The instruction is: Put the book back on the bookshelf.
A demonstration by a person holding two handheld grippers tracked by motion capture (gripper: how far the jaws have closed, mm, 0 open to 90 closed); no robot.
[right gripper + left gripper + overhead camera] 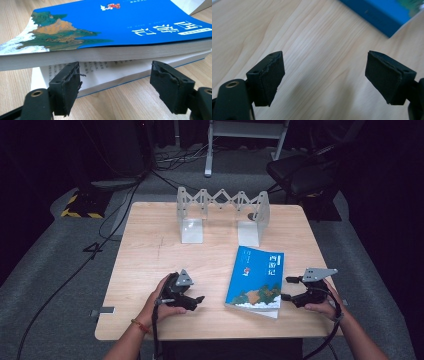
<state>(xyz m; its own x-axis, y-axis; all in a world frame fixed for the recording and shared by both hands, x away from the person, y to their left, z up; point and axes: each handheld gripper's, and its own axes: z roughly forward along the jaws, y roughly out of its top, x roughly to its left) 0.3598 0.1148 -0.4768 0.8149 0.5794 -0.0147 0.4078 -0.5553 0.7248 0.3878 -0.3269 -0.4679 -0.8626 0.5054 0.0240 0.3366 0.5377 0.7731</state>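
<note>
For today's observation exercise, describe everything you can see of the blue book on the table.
The book is a thick paperback with a bright blue cover bearing white characters and a green, orange and white landscape. It lies flat, cover up, on the wooden table, right of centre, in front of the white rack. Its page block looks cream. At the edge facing the right gripper it gapes partly open, showing printed text. That gripper's fingers stand open just before this edge; whether they touch it is unclear.
</note>
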